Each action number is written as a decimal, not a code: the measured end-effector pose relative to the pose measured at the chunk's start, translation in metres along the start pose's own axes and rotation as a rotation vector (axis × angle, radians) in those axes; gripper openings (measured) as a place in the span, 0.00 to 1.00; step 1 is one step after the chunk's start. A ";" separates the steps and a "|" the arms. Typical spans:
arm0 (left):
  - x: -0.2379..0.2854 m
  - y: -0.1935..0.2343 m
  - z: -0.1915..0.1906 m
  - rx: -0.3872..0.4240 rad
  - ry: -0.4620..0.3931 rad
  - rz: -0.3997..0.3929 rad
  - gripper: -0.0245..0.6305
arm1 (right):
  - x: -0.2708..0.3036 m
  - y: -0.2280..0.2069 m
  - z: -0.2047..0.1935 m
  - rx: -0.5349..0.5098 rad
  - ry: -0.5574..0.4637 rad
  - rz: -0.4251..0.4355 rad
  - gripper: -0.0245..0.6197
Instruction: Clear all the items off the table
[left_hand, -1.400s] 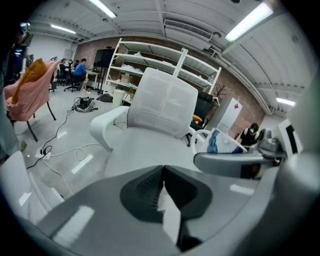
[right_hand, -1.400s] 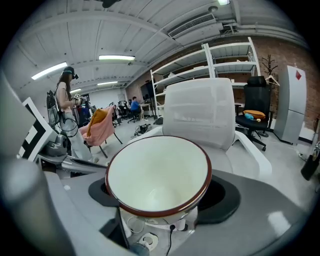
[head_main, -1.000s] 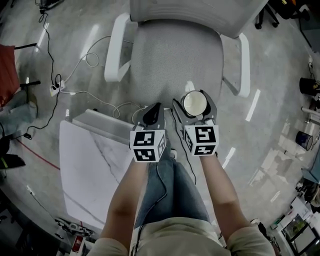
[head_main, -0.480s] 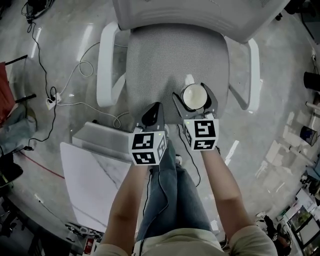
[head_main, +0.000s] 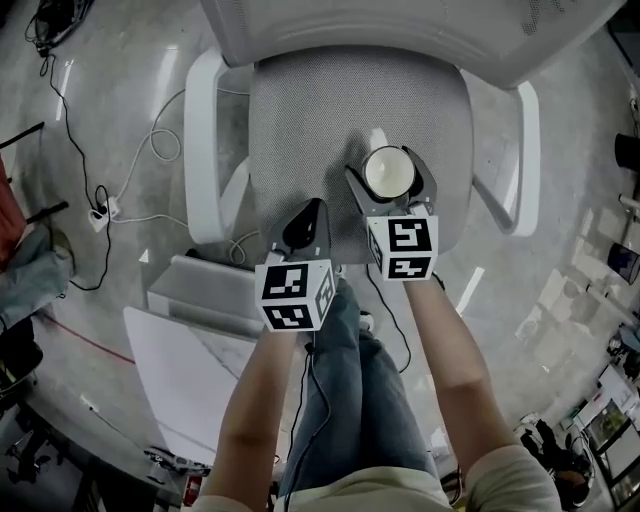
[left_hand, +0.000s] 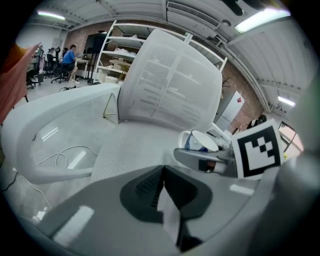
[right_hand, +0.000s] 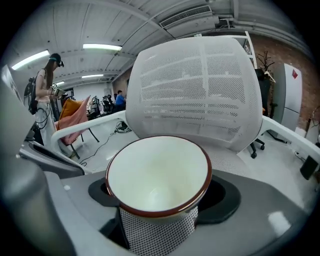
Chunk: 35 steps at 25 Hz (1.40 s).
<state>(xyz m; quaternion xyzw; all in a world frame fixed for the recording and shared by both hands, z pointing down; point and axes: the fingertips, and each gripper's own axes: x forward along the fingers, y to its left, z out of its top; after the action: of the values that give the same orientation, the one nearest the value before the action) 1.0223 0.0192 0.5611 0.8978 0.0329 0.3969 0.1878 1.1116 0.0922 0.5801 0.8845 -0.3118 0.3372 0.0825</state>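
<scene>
Holding, right gripper (head_main: 389, 182): my jaws are clamped on either side of the white cup (head_main: 388, 172), which sits rim up with its brown-red edge level.
Idle, left gripper (head_main: 305, 225): jaws pressed together on nothing. It rides just beside the right one and a little nearer to me.
Table (head_main: 185, 375): I take the white marbled slab by my left leg for it — the cup is well away from it.
Cup's place: carried over the front half of the chair seat (head_main: 330, 110). I cannot tell whether its base touches the mesh.
Risk: the mesh seat looks soft, so a cup let go too high or tilted could tip and roll toward the front edge. My closed gripper so close by could also knock it as I pull away.
Right gripper view alone: the cup's inside (right_hand: 157, 175) is empty, so nothing would spill. Beyond it stands the backrest (right_hand: 200, 85), and far left a standing person (right_hand: 42, 85).
Left gripper view alone: the cup's handle (left_hand: 184, 140) and a blue mark on its side — both are hidden from above.
Head view alone: both armrests (head_main: 205, 150) and the cables (head_main: 150, 150) on the floor.
</scene>
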 end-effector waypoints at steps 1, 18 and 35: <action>0.002 0.002 0.000 0.003 0.004 0.000 0.05 | 0.004 -0.001 -0.001 -0.001 0.002 -0.001 0.67; 0.017 0.011 -0.005 0.015 0.032 -0.017 0.05 | 0.028 -0.008 -0.009 0.003 0.000 -0.015 0.67; 0.003 -0.008 0.001 0.029 0.011 -0.027 0.05 | 0.004 -0.005 -0.003 0.051 0.009 -0.003 0.71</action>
<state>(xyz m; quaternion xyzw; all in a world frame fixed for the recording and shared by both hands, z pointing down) 1.0260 0.0266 0.5596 0.8978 0.0518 0.3985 0.1802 1.1154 0.0951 0.5850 0.8853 -0.3013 0.3488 0.0616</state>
